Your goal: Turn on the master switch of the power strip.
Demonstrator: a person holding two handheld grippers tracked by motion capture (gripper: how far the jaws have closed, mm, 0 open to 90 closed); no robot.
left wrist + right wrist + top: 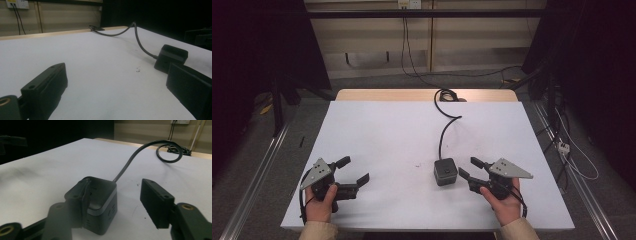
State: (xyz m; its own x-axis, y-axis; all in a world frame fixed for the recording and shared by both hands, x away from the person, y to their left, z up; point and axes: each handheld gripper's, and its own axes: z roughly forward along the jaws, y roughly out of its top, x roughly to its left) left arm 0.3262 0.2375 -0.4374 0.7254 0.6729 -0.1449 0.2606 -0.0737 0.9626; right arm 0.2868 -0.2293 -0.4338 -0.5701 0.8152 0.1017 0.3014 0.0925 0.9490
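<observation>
While right gripper [115,205] fingers flank the cube [96,203] (cable attached).

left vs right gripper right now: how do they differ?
The left gripper points at bare table, nothing between its jaws; the right gripper sits at the black cube-shaped box, one jaw against its side, the other apart. The left stands far from the box; the right is beside it. Both are hand-held, low over the table, jaws apart.
</observation>
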